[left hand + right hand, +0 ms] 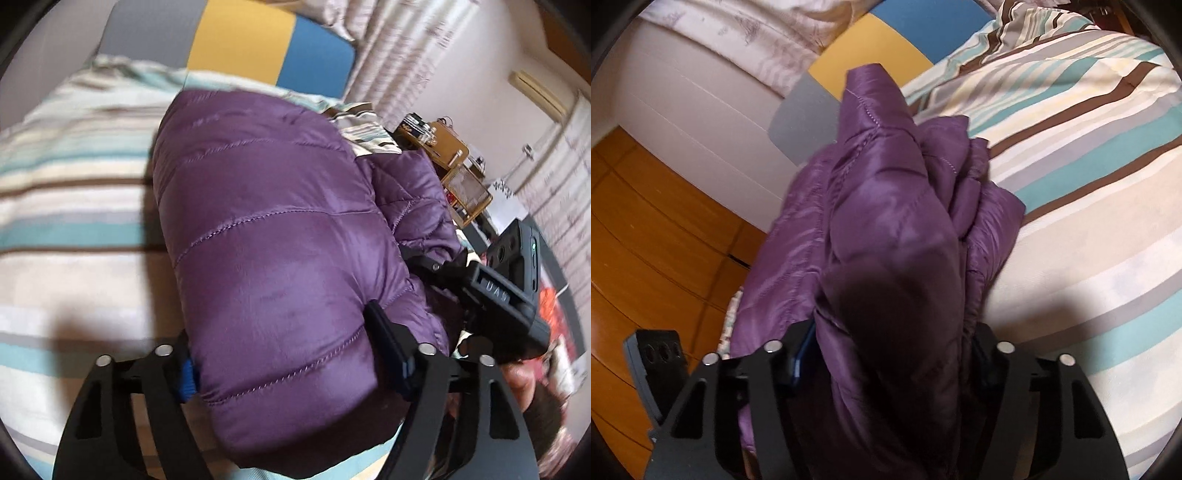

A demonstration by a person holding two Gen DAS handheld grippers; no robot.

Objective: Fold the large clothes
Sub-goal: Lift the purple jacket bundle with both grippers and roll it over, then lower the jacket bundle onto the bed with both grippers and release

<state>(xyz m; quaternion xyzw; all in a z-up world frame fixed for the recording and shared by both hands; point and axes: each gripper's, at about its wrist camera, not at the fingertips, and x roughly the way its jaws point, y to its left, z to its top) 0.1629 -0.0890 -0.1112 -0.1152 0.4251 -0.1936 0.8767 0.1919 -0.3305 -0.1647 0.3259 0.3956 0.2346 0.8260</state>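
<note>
A purple quilted puffer jacket (266,221) lies bunched in a thick bundle on a striped duvet (74,184). My left gripper (284,354) is shut on one end of the bundle, and the padding bulges between its fingers. In the left wrist view my right gripper (506,295) sits at the jacket's far right side, with a hand (521,380) below it. In the right wrist view the jacket (886,206) fills the gap of my right gripper (890,350), whose pads press on its folded layers. Part of my left gripper (657,354) shows at the lower left.
The striped duvet (1071,166) covers the bed to the right. A headboard with yellow, blue and grey panels (240,40) stands behind it. Wooden floor (646,221) lies beside the white bed side (694,118). A curtain (406,44) and a cluttered wooden shelf (443,147) stand beyond.
</note>
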